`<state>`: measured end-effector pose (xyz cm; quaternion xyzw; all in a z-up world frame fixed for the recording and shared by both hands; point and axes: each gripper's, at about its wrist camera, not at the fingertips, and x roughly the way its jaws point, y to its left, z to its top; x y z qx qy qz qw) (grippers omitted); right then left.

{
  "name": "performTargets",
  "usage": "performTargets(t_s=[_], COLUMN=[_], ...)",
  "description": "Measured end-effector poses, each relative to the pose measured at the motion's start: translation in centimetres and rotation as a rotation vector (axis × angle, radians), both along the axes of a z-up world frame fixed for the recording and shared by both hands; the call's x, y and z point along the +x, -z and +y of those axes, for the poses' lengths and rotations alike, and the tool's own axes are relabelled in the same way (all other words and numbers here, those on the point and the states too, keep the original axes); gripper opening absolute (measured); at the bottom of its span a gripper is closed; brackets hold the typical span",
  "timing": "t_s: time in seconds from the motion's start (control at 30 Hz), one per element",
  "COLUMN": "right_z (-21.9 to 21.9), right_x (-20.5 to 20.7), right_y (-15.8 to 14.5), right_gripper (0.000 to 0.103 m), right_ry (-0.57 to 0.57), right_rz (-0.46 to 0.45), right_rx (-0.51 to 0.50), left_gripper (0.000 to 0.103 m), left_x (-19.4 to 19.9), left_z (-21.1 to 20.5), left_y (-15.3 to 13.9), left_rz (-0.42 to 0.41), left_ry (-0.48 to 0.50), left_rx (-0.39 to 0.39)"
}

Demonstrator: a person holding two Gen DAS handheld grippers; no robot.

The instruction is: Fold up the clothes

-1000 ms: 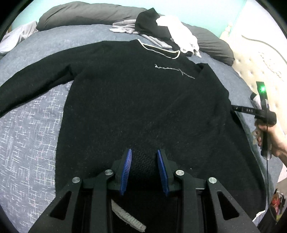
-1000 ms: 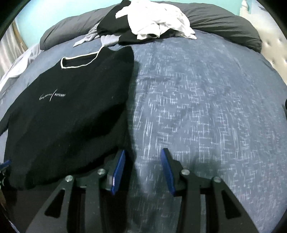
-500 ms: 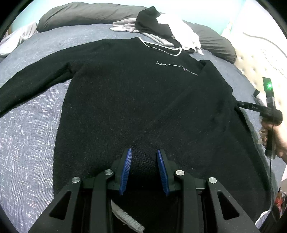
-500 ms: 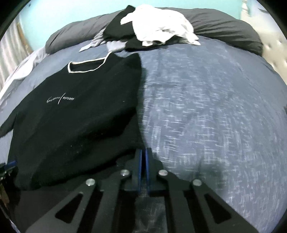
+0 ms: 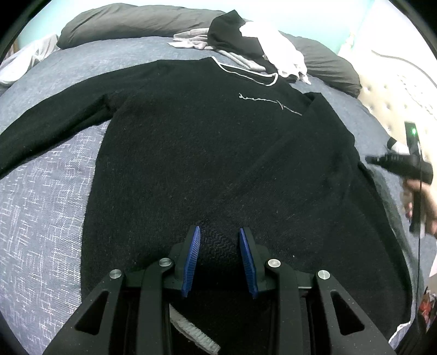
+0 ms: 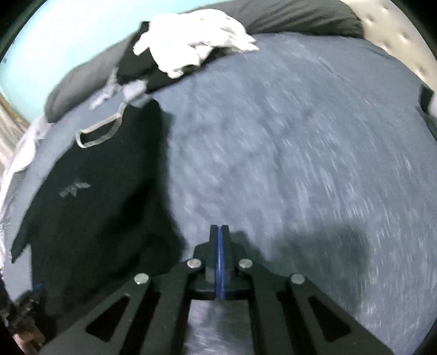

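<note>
A black sweater (image 5: pixel 207 153) with a white-edged collar lies face up on the blue-grey bedcover (image 5: pixel 46 207). Its left sleeve stretches out to the left; its right sleeve is folded over the body. My left gripper (image 5: pixel 220 245) is at the near hem, its blue pads pressing on a bunched fold of the knit. In the blurred right wrist view the sweater (image 6: pixel 103 196) lies to the left. My right gripper (image 6: pixel 218 228) is shut, pads together, with nothing seen between them, over bare bedcover (image 6: pixel 300 153) just right of the sweater's edge. A hand holds that right gripper (image 5: pixel 371 161) at the sweater's right edge.
A heap of black, white and grey clothes (image 5: pixel 245 41) lies beyond the collar, against dark grey pillows (image 5: pixel 131 24). The same heap (image 6: pixel 191 43) shows in the right wrist view. A pale tufted headboard (image 5: pixel 396 90) runs along the right side.
The right gripper's jaws closed, then it rolled and slid away from the sweater's edge over the bedcover. The left gripper and the hem in it stayed still.
</note>
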<state>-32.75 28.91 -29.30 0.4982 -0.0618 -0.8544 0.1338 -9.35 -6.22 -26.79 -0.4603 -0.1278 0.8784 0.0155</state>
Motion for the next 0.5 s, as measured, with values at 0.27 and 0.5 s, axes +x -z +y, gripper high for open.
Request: performTargets(t_s=[0.27,0.5], right_z=[-5.9,-9.7], right_x=[-6.8,-12.7], right_y=[-4.9,-4.6], right_gripper=[0.039,0.039], right_ry=[-0.086,-0.069], right_rz=[0.033,-0.025], right_rx=[0.029,0.093], left_gripper=[0.033,0.04], left_x=[0.1,0.1], left_z=[-0.1,0.2], left_y=[0.0,0.1], left_rz=[0.002,0.002], left_ry=[0.003,0.019], left_rx=[0.012,0.002])
